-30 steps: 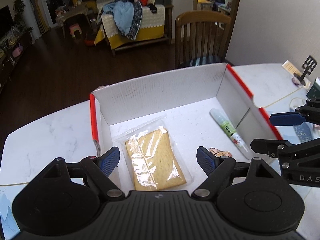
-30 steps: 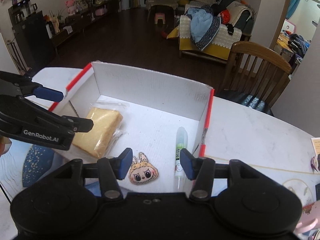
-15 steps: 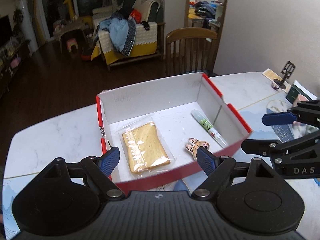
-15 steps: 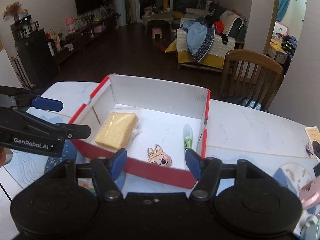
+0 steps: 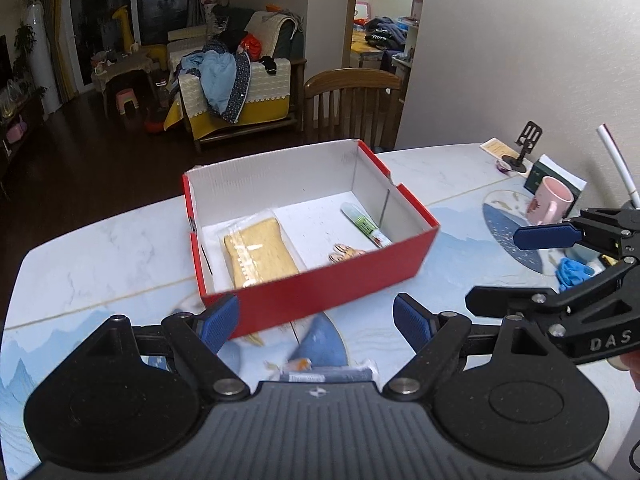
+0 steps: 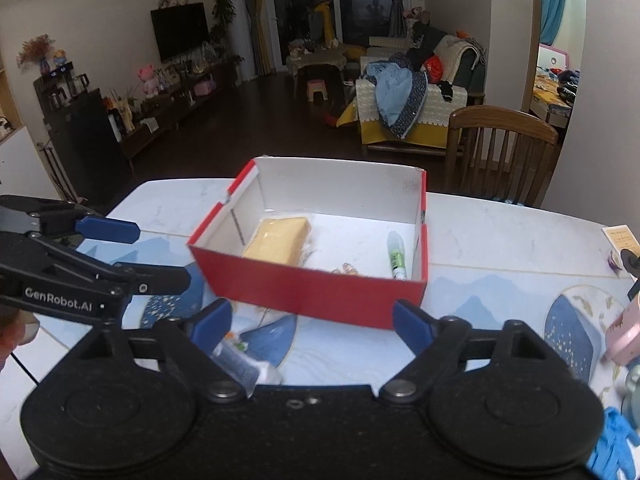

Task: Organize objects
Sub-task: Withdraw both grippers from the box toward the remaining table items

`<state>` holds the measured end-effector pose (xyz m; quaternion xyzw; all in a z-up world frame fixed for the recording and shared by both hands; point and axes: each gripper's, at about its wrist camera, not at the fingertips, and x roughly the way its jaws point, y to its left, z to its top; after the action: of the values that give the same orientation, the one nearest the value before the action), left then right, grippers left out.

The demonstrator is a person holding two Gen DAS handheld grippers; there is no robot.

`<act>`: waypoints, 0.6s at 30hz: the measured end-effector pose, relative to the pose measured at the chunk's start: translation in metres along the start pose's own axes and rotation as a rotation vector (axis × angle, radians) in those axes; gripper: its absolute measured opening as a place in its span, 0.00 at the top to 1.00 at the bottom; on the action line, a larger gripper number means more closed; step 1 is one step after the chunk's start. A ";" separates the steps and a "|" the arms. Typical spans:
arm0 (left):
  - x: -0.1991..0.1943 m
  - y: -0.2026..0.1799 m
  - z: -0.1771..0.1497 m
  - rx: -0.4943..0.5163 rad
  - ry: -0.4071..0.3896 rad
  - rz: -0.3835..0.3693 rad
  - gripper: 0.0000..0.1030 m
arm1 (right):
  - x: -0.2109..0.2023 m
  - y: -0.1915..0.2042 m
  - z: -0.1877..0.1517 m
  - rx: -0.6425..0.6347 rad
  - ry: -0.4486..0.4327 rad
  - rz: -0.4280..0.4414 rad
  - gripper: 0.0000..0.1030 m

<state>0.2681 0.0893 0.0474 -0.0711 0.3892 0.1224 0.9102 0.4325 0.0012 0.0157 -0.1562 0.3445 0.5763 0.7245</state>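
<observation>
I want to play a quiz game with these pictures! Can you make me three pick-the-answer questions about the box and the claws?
1. Where is the glue stick?
A. on the chair
B. inside the box, by its right wall
C. in the pink mug

2. How many things lie in the box?
A. one
B. three
C. six

3. How is the left claw now?
A. open, holding nothing
B. shut on the snack
C. shut on the mug

Answers:
1 B, it lies along the right wall inside.
2 B, the wrapped snack, the cartoon sticker and the glue stick.
3 A, its blue fingers stand wide apart with nothing between.
</observation>
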 end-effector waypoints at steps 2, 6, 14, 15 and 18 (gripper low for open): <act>-0.007 -0.001 -0.008 -0.006 -0.006 -0.009 0.18 | -0.008 0.002 -0.008 0.000 -0.011 -0.002 0.08; -0.020 -0.002 -0.026 -0.022 -0.017 -0.024 0.16 | -0.018 0.006 -0.025 0.009 -0.019 -0.015 0.06; -0.037 -0.002 -0.062 -0.052 -0.025 -0.046 0.07 | -0.031 0.014 -0.058 -0.002 -0.029 -0.070 0.04; -0.038 -0.003 -0.067 -0.055 -0.024 -0.047 0.06 | -0.030 0.015 -0.062 -0.004 -0.028 -0.078 0.04; -0.038 -0.005 -0.080 -0.061 -0.023 -0.054 0.04 | -0.029 0.016 -0.079 0.008 -0.013 -0.098 0.04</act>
<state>0.1883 0.0604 0.0204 -0.1077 0.3726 0.1106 0.9151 0.3893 -0.0648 -0.0181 -0.1665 0.3340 0.5396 0.7547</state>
